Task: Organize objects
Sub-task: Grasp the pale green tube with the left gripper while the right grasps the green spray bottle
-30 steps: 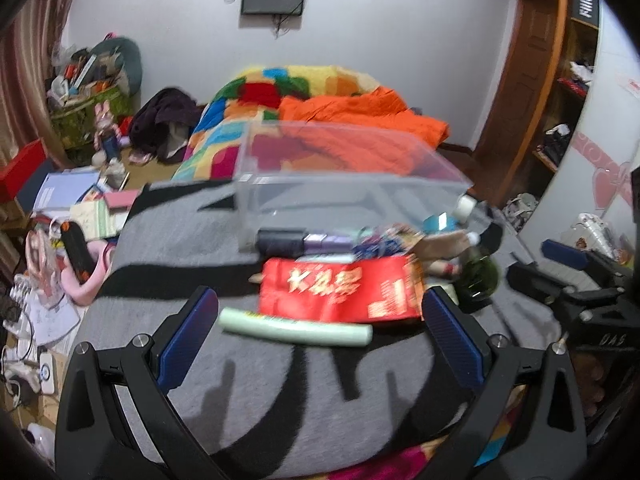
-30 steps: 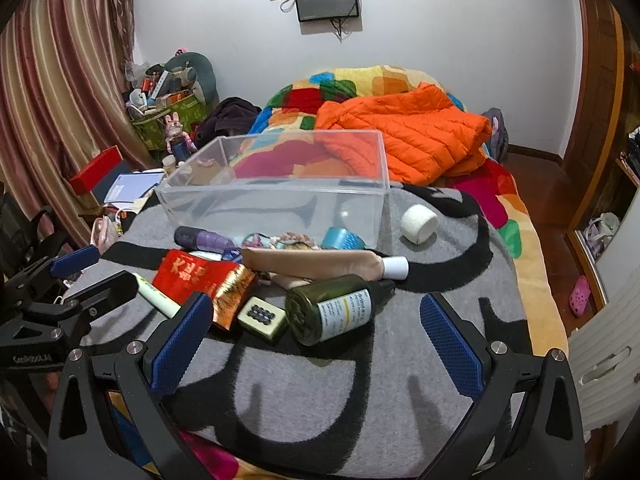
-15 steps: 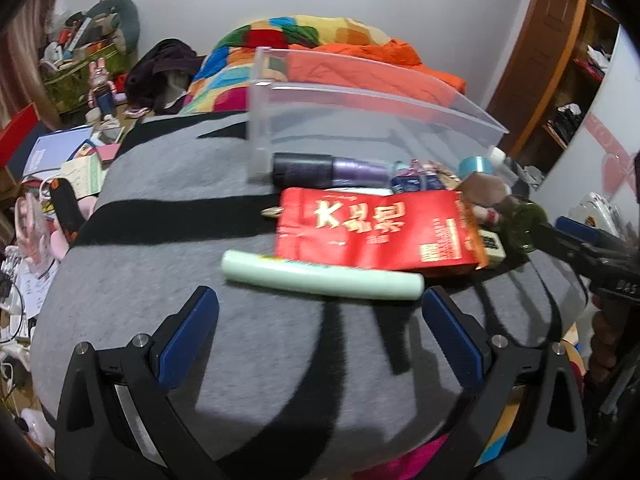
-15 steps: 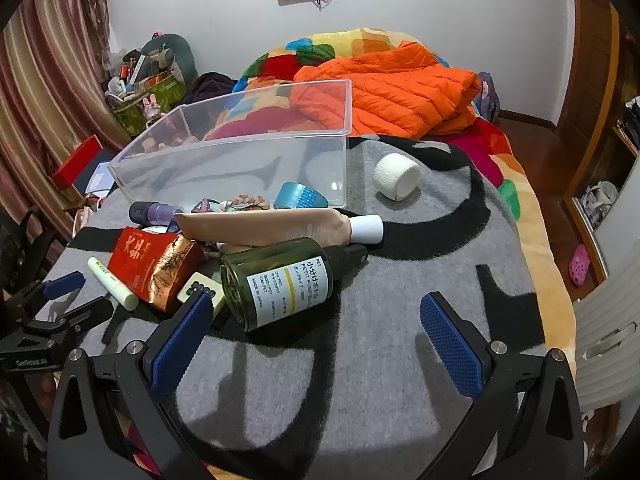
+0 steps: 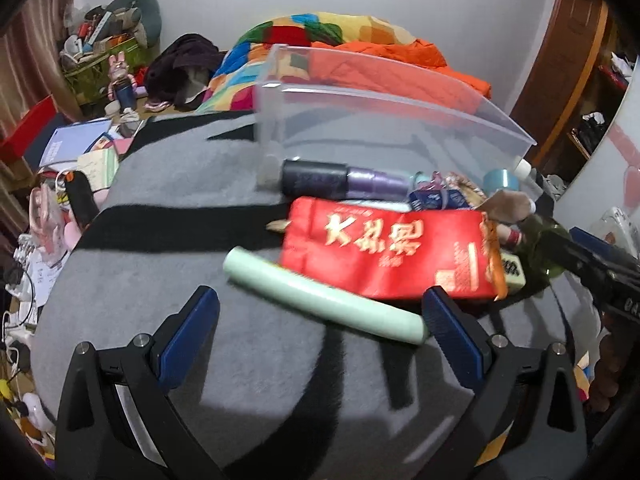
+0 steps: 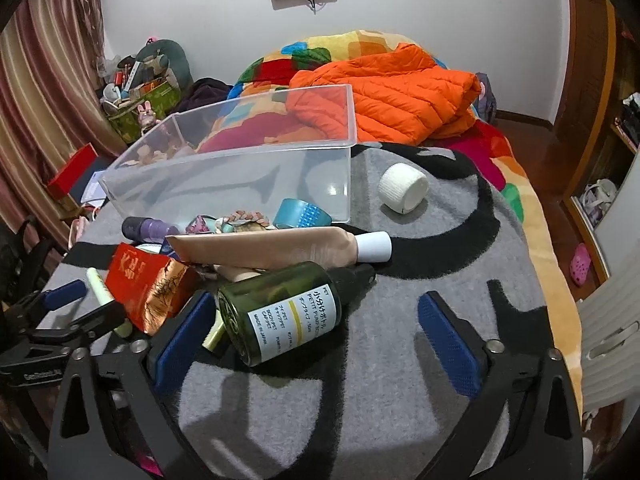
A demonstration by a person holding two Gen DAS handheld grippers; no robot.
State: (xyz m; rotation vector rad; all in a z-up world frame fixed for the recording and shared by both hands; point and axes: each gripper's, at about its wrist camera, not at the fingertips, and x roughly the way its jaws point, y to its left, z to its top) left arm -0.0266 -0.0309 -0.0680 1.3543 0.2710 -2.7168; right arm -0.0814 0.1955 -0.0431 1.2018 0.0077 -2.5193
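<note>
My left tongs (image 5: 320,324) hang open over the grey blanket (image 5: 248,380) at the bed's foot, nothing gripped; the pale green tube (image 5: 320,296) lies slantwise just ahead of the pads, its right end close to the right pad, its upper part tucked against the red pouch (image 5: 388,248); my right tongs (image 6: 316,332) also stand wide, their jaws having just been closing a little, with the green bottle (image 6: 288,308) lying on its side between them, nearer the left pad, and no pad pressing it that I can see. The clear bin (image 6: 248,160) sits farther up the bed, seemingly with nothing in it, with the clutter heaped against its near wall: a purple tube (image 5: 340,178), a beige tube (image 6: 272,248), blue tape (image 6: 300,214); a white roll (image 6: 402,188) lies apart to the right. Nothing is sorted yet, as I read it.

Risks from here, in my judgement: the bottle is round and smooth and may roll or squirt out of a closing grip; the beige tube rests across its neck, so lifting could drag that tube along; the green tube may roll on the soft blanket, or my pad could snag the pouch instead; both tongs work close together, and they could knock each other.
</note>
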